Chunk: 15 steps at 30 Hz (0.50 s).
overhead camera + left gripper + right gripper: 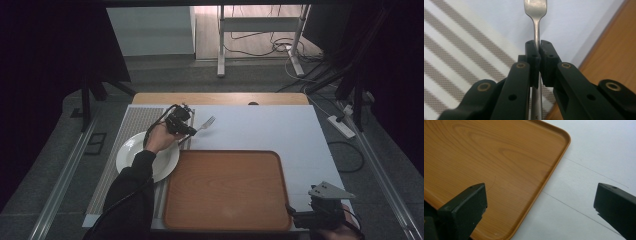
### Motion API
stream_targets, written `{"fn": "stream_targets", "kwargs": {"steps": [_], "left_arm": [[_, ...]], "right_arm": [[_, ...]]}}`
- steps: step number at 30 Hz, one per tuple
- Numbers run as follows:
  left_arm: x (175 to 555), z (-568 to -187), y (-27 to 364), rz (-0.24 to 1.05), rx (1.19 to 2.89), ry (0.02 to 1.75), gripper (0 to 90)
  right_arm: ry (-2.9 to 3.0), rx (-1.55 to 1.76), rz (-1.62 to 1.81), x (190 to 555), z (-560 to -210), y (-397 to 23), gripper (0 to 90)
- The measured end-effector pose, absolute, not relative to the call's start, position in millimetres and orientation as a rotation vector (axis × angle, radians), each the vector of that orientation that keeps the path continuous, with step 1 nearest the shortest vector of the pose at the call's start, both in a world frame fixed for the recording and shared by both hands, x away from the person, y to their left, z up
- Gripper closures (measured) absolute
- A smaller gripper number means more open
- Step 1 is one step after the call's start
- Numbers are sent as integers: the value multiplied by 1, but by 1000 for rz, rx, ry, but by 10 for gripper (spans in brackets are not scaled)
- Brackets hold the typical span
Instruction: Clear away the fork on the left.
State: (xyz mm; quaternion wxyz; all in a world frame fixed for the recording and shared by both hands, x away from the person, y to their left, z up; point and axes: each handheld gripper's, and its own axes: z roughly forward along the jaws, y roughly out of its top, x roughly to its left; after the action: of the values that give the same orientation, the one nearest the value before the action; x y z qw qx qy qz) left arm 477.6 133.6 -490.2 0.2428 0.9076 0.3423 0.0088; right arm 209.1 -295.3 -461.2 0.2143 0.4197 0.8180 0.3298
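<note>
Table (300,135), white top, biggest thing in the high view, with a wooden strip along its far edge at 12 o'clock. Wooden tray (225,190) next, rounded corners, sits centre-low on the table toward 6 o'clock; nothing on it. Striped mat (131,125) runs down the table's 9 o'clock side, beige and white bands. White plate (131,152) lies on that mat, its 3 o'clock rim just beside the tray's left edge; my left forearm crosses over part of it.

My left gripper (192,130) is at about 11 o'clock from the tray's centre, just past the tray's far left corner. Its jaws are pinched onto the handle of a metal fork (206,123); in the left gripper view the fork (537,30) runs straight up between the pressed pads, tines pointing to 12 o'clock over white table, tray edge off at 3 o'clock. Whether the fork's tines touch the table, can't tell.

My right gripper (290,214) is at 5 o'clock, by the tray's near right corner. In the right gripper view my jaws are spread wide, gripping nothing, straddling the tray's (499,165) corner rim and bare white table.
</note>
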Motion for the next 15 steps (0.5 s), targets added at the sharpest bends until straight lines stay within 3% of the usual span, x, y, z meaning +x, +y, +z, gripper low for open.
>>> {"fn": "stream_targets", "kwargs": {"steps": [15], "left_arm": [[441,-493,113,-3,2531,939,861]], "right_arm": [[2270,1164,922,209,-461,-296,0]]}}
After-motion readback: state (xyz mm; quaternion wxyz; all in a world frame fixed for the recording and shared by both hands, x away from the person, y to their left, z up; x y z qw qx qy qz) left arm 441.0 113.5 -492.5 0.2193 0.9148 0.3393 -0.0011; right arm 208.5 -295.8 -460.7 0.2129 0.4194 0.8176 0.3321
